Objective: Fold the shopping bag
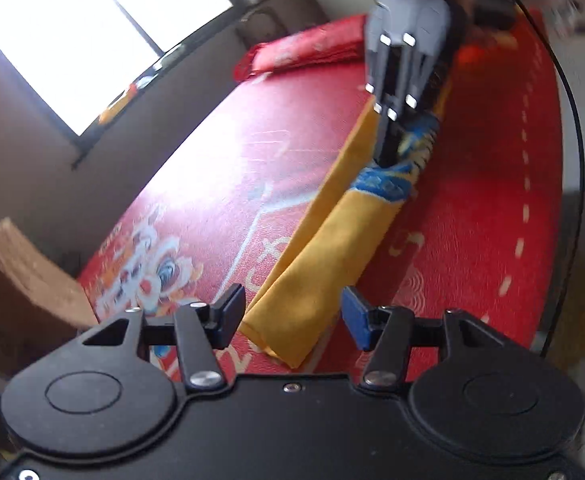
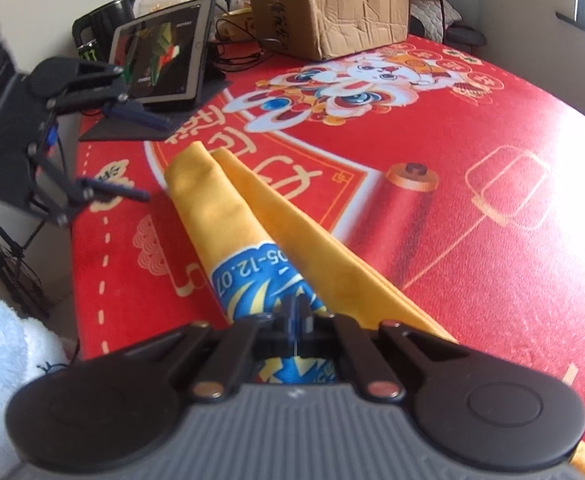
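Yellow cloth shopping bag (image 2: 228, 216), folded into a long strip on the red printed table mat (image 2: 472, 264), looks light and limp; grip doubled edges. Right gripper (image 2: 298, 312) clenches its blue-printed end; left gripper (image 1: 290, 314) gapes, empty.

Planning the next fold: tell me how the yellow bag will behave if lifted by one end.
Probably floppy: the yellow bag lies in soft folded layers on the red mat. Likely light, thin cloth. Its folds may fall open, since only the right gripper pinches it.
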Demonstrator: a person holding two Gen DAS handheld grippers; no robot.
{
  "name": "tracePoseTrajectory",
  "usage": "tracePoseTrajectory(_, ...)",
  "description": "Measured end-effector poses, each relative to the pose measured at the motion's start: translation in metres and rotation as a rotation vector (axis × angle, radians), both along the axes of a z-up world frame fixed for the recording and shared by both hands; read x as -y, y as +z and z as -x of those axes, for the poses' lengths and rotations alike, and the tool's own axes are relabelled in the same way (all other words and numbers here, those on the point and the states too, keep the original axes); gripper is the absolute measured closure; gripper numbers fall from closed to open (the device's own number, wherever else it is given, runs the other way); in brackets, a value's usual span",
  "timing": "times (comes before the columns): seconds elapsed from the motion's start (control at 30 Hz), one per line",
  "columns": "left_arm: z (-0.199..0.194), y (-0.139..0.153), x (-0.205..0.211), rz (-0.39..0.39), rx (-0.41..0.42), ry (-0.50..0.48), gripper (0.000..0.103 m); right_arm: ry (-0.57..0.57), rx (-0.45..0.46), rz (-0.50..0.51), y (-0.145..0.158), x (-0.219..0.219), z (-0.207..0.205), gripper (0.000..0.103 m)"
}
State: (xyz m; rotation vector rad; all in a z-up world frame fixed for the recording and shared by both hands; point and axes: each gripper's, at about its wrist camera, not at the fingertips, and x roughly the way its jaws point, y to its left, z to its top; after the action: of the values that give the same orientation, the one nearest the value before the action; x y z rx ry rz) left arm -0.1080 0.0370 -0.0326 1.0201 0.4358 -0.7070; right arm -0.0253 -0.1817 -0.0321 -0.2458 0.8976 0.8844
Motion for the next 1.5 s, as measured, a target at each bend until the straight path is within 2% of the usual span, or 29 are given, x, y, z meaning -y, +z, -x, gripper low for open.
tracePoseTrajectory(0.17, -0.003, -0.023, 0.016, -0.17, 0.071, -0.083, 0.049, -0.011, 0.013, 0.004, 0.0, -0.001, 0.004, 0.103)
tracePoseTrajectory(0.27, -0.006, -0.03, 0.017, -0.183, 0.097, -0.091, 0.05, -0.015, 0.012, 0.003, 0.0, -0.001, 0.003, 0.103)
tracePoseTrajectory(0.5, -0.02, -0.037, 0.014, -0.106, 0.132, -0.049, 0.046, -0.021, -0.011, -0.021, -0.001, 0.002, -0.002, 0.103)
tracePoseTrajectory(0.53, -0.021, -0.038, 0.013, -0.092, 0.132, -0.044, 0.051, -0.024, -0.013, -0.027, -0.001, 0.003, -0.002, 0.103)
tracePoseTrajectory(0.63, -0.021, -0.042, 0.013, -0.067, 0.121, -0.034, 0.077, -0.029, -0.015, -0.035, -0.002, 0.004, -0.002, 0.103)
tracePoseTrajectory(0.73, -0.017, -0.045, 0.014, -0.082, 0.141, -0.042, 0.082, -0.03, -0.011, -0.043, -0.002, 0.004, -0.002, 0.103)
tracePoseTrajectory(0.83, -0.027, -0.035, 0.009, 0.0, 0.044, 0.006, 0.083, -0.023, -0.009, -0.077, -0.003, 0.009, -0.001, 0.1)
tracePoseTrajectory(0.9, -0.037, -0.026, 0.002, 0.076, -0.042, 0.044, 0.083, -0.01, 0.015, -0.085, 0.0, 0.011, 0.003, 0.089)
tracePoseTrajectory(0.93, -0.041, -0.023, -0.001, 0.11, -0.081, 0.06, 0.083, -0.004, 0.059, -0.072, 0.003, 0.01, 0.009, 0.071)
tracePoseTrajectory(0.97, -0.045, -0.02, -0.004, 0.138, -0.117, 0.075, 0.083, 0.001, 0.119, -0.049, 0.007, 0.008, 0.017, 0.048)
tracePoseTrajectory(1.0, -0.048, -0.017, -0.007, 0.163, -0.151, 0.089, 0.083, 0.011, 0.191, -0.014, 0.01, 0.005, 0.025, 0.041)
tracePoseTrajectory(1.1, -0.055, -0.01, -0.014, 0.21, -0.24, 0.113, 0.083, 0.136, 0.392, 0.091, 0.015, -0.007, 0.058, 0.04)
tracePoseTrajectory(1.2, -0.059, -0.005, -0.023, 0.246, -0.314, 0.122, 0.083, 0.271, 0.519, 0.179, 0.012, -0.02, 0.084, 0.043)
tracePoseTrajectory(1.33, -0.066, -0.004, -0.029, 0.289, -0.377, 0.145, 0.083, 0.424, 0.637, 0.333, -0.002, -0.033, 0.104, 0.044)
tracePoseTrajectory(1.43, -0.073, -0.003, -0.033, 0.314, -0.42, 0.158, 0.082, 0.445, 0.684, 0.385, -0.014, -0.037, 0.101, 0.049)
tracePoseTrajectory(1.47, -0.075, -0.003, -0.032, 0.318, -0.429, 0.161, 0.082, 0.432, 0.687, 0.393, -0.015, -0.04, 0.095, 0.061)
tracePoseTrajectory(1.5, -0.076, -0.004, -0.032, 0.32, -0.435, 0.163, 0.082, 0.422, 0.685, 0.4, -0.017, -0.043, 0.09, 0.068)
